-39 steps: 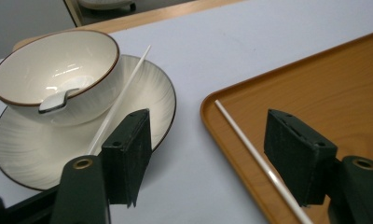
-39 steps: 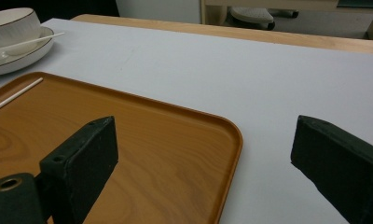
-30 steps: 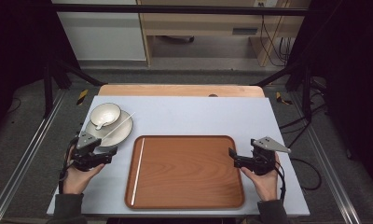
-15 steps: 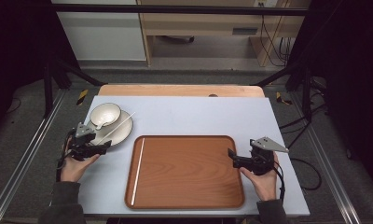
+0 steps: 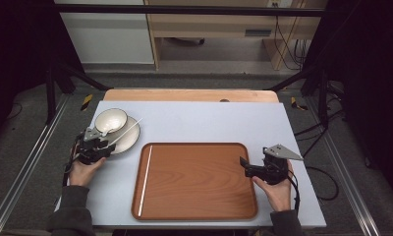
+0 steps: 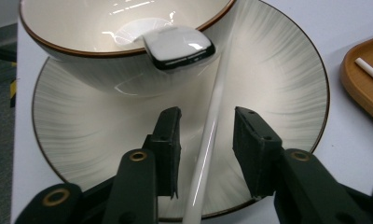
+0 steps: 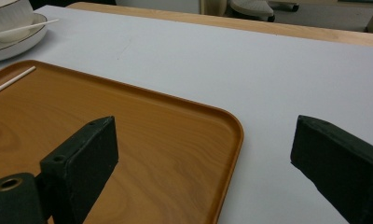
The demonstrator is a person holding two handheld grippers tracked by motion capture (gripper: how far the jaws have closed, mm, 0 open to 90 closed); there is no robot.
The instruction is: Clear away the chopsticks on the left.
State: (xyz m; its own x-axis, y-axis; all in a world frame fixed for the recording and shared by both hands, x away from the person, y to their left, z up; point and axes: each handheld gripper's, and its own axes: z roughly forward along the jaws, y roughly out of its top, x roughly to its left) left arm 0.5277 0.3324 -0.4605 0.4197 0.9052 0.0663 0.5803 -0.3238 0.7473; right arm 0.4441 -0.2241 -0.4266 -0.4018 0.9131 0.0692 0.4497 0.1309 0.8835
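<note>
A cream bowl (image 5: 110,120) with a brown rim stands on a ribbed plate (image 5: 129,141) at the table's left. One white chopstick (image 6: 216,109) lies slanted across the plate. My left gripper (image 6: 207,114) reaches over the plate's near rim and its jaws have just been closing; they straddle the chopstick with a gap on each side. A second chopstick (image 5: 145,179) lies along the left side of the wooden tray (image 5: 199,196). My right gripper (image 7: 203,126) stands open, low over the tray's right edge (image 7: 231,140), with nothing between its jaws.
A small glossy white piece (image 6: 177,46) leans on the bowl's near rim (image 6: 105,51). The tray's corner (image 6: 366,84) lies just right of the plate. Bare grey tabletop (image 5: 224,118) stretches behind the tray, with a wooden strip (image 5: 189,95) at the far edge.
The left gripper has moved forward to the plate and lowered, and its jaws have narrowed around the chopstick. The right gripper has kept still.
</note>
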